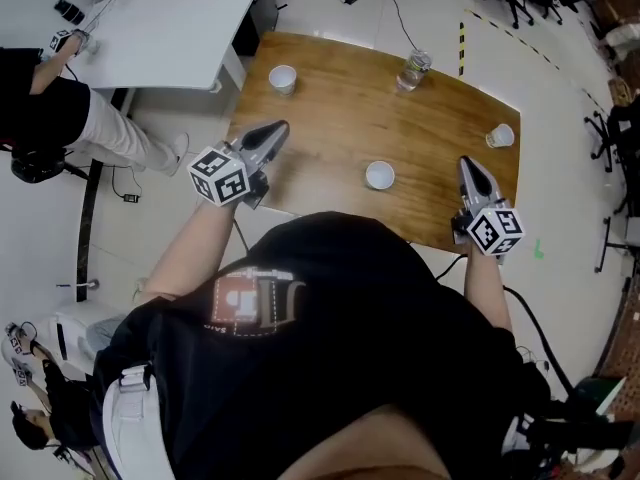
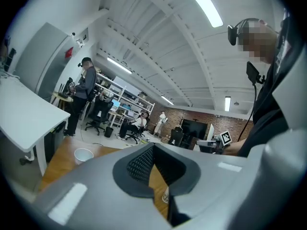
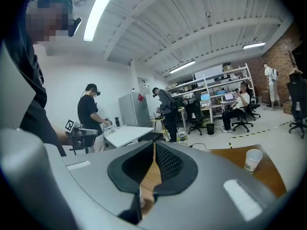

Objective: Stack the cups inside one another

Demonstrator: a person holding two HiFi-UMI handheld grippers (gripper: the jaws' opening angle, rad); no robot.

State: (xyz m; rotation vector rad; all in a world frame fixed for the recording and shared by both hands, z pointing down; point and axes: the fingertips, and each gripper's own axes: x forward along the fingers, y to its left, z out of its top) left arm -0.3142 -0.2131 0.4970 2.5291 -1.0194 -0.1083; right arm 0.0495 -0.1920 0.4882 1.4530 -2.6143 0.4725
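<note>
Head view shows a wooden table (image 1: pixel 330 118) with a white table (image 1: pixel 170 28) beyond its far left corner. The left gripper (image 1: pixel 277 128) sits over the table's left edge, its claw pressed together on nothing. The right gripper (image 1: pixel 468 163) is over the near right edge, its claw also closed to the tips and empty. Three white paper cups stand well apart: one at far left (image 1: pixel 283 79), one near the middle (image 1: pixel 380 175) between the grippers, one at the right edge (image 1: pixel 501 136). A clear plastic cup (image 1: pixel 412 70) stands at the far side.
</note>
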